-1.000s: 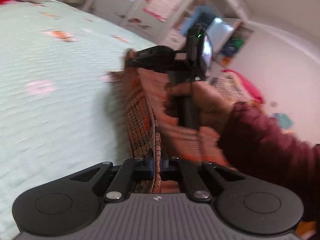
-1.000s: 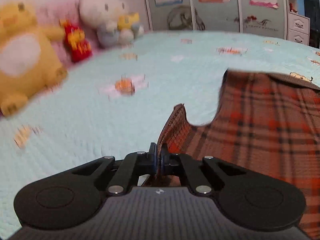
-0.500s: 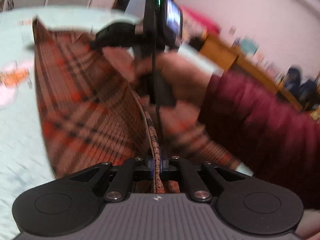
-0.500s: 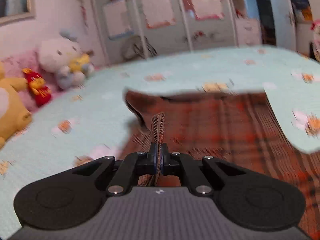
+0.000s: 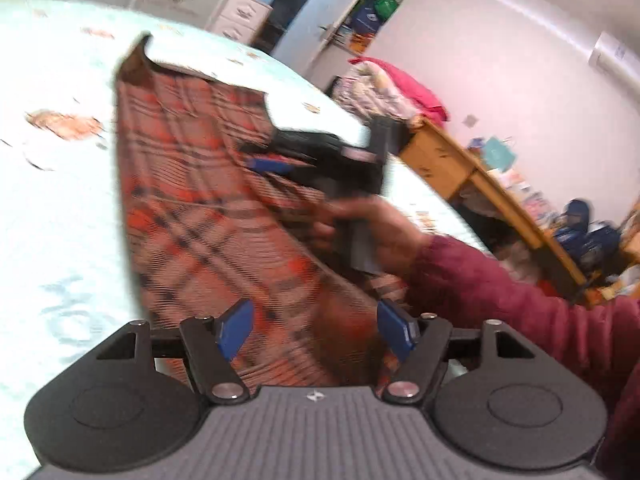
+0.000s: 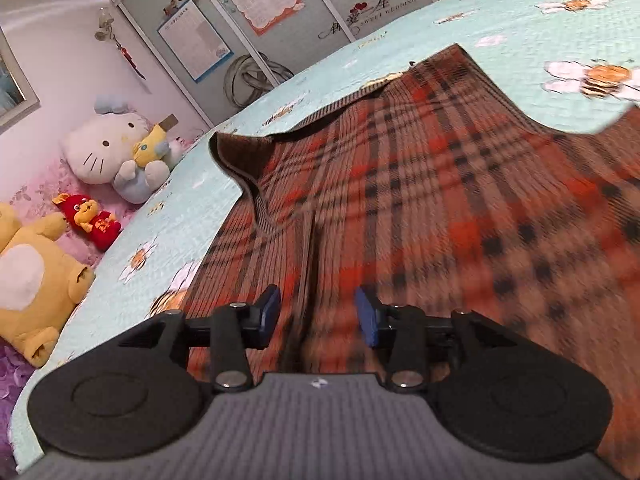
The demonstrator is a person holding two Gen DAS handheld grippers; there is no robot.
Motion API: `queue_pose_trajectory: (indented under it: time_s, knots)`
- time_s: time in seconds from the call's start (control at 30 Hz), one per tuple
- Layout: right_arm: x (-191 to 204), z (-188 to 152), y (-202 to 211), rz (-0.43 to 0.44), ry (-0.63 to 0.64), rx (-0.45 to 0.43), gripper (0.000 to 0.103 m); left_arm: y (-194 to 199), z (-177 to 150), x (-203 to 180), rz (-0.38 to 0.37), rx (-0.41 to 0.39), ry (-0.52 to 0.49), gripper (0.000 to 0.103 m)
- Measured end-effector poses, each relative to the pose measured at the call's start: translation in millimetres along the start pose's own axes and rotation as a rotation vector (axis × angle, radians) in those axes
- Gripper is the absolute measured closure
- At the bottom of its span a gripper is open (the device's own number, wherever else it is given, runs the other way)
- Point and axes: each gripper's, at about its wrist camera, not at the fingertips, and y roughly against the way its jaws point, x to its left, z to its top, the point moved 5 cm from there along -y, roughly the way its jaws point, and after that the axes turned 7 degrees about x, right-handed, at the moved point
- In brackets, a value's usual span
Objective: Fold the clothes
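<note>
We see the plaid garment [image 6: 420, 208] spread across the middle and right of the right wrist view, lying on the bed [image 6: 520, 12], its brown collar edge [image 6: 244, 160] curled up at centre left. In the left wrist view the same garment [image 5: 192, 208] runs from the upper left down to the bottom centre, blurred.

Our right gripper [image 6: 316, 312] sits at the bottom of its frame with the jaws apart; they have just been opening, and the blue pads [image 6: 270, 308] no longer press the cloth, which lies under and between them. Our left gripper [image 5: 316, 328] also has its jaws apart, wider, having just been opening too, with plaid cloth showing in the gap and no pad [image 5: 236, 328] on it.

In the left wrist view, centre right, a hand [image 5: 380, 232] in a maroon sleeve [image 5: 520, 312] holds the right gripper above the cloth.

Around it, the bedspread is pale green with bee and flower prints. Plush toys [image 6: 116, 152] sit at the left of the right wrist view, a wardrobe [image 6: 280, 20] stands along the top, and a wooden desk [image 5: 480, 176] sits at the right of the left wrist view.
</note>
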Motion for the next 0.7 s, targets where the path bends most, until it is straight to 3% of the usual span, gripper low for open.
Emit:
queue_pose_trajectory:
  time_s: [0.13,0.27,0.4,0.5,0.7]
  knots:
    - [-2.6,-36.7,55.2,0.004,0.006,0.031,0.06,10.3,-10.7,18.0,0.133,0.004,0.045,0.032]
    - [-1.1,-80.7,103.1,0.062,-0.016,0.081,0.059,15.9,-19.3,33.4,0.242,0.006,0.073,0.034]
    - [6.6,-121.3,135.0,0.098,-0.017,0.141,0.059,16.1,-20.9,21.2,0.286,0.0,-0.022,0.034]
    - [13.4,-146.7,144.0,0.13,-0.028,0.184,0.059,5.7,-24.0,14.7,0.323,0.048,-0.078,0.033]
    - [29.1,-178.2,148.4,0.189,-0.054,0.207,0.061,-10.8,-34.5,35.0,0.271,0.128,0.099,0.033]
